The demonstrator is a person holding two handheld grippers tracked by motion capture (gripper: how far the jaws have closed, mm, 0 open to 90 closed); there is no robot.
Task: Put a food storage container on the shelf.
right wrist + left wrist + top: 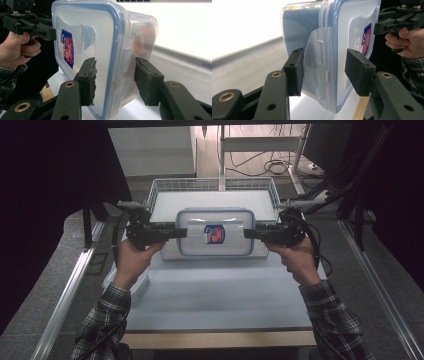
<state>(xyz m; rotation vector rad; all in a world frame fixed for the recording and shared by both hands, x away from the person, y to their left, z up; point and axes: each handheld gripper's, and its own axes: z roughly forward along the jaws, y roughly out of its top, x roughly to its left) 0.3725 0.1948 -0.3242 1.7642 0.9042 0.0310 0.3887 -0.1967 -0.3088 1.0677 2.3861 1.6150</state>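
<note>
- Straddling the container (pixel 215 232), your left gripper (pixel 181 233) and right gripper (pixel 248 234) stood with jaws apart.
- Its 2 side latches (pixel 318 72) looked rigid, slick; grip there.

From the high view I get a dim room: both sides toward 9 and 3 o'clock fall to near black, while the counter (pixel 210 295) is evenly lit pale blue. A white glare streak sits on the container lid (pixel 215 215) toward 12 o'clock. In the left gripper view the background at 10 o'clock is blown out white. The right gripper view burns out at 2 o'clock. My near fingers (pixel 294 72) read slightly soft, and all pictures look grainy.
</note>
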